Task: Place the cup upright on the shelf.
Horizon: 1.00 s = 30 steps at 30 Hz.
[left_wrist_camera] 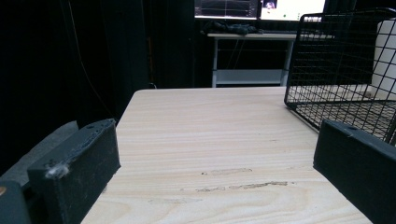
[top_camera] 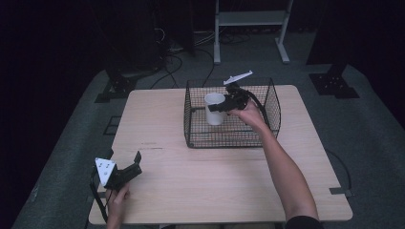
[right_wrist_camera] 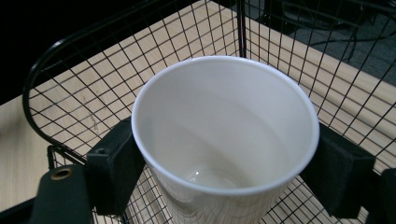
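A white paper cup (top_camera: 214, 109) stands upright inside a black wire basket (top_camera: 191, 125) at the table's far middle. My right gripper (top_camera: 219, 106) reaches into the basket, and its jaws press on both sides of the cup just below the rim. The right gripper view looks down into the empty cup (right_wrist_camera: 224, 140), with my right gripper (right_wrist_camera: 229, 170) shut around it. My left gripper (top_camera: 136, 164) rests open near the table's front left corner, held by a hand. Nothing lies between the fingers of my left gripper (left_wrist_camera: 215, 179). The basket (left_wrist_camera: 336, 56) and the cup (left_wrist_camera: 387, 51) show at far right there.
The light wooden table (top_camera: 215, 181) has bare room between the basket and its front edge. A metal shelf frame (top_camera: 250, 19) and cables lie on the grey floor beyond the table. Dark curtains surround the space.
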Available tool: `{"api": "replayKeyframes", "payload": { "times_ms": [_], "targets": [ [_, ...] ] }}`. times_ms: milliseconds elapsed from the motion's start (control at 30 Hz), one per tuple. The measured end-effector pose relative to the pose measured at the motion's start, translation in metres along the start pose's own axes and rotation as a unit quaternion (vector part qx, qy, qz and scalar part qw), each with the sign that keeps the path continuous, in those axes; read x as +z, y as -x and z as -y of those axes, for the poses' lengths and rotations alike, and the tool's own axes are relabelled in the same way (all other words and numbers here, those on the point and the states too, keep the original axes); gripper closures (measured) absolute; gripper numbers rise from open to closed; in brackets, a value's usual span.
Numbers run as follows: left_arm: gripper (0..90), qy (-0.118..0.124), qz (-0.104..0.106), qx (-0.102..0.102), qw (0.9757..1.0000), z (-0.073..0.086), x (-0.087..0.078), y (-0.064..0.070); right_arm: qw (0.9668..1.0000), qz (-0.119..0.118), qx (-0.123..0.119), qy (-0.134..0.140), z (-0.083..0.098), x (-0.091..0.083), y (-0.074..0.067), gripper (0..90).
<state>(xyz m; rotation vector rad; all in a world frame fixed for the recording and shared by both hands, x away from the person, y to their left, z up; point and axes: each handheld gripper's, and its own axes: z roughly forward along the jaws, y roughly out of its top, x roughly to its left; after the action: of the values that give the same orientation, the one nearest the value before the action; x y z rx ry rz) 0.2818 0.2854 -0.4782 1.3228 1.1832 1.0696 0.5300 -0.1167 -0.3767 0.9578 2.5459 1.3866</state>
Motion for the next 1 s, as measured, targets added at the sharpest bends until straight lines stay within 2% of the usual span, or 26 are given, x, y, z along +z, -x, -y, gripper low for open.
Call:
{"api": "replayKeyframes", "payload": {
  "times_ms": [367, 800, 1000],
  "targets": [
    [0.0, 0.000, 0.000, 0.000, 1.0000, 0.000, 0.000, 0.000, 0.9993, 0.006, 0.004, -0.038, 0.007, 0.016, 0.007, 19.8],
    [0.0, 0.000, 0.000, -0.001, 1.0000, 0.000, 0.000, 0.000, 0.9983, 0.012, 0.004, -0.056, 0.011, 0.020, 0.011, 19.6],
    [0.0, 0.000, 0.000, -0.001, 1.0000, 0.000, 0.000, 0.000, 0.9974, 0.017, -0.004, -0.070, 0.012, 0.022, 0.010, 19.4]
  ]
}}
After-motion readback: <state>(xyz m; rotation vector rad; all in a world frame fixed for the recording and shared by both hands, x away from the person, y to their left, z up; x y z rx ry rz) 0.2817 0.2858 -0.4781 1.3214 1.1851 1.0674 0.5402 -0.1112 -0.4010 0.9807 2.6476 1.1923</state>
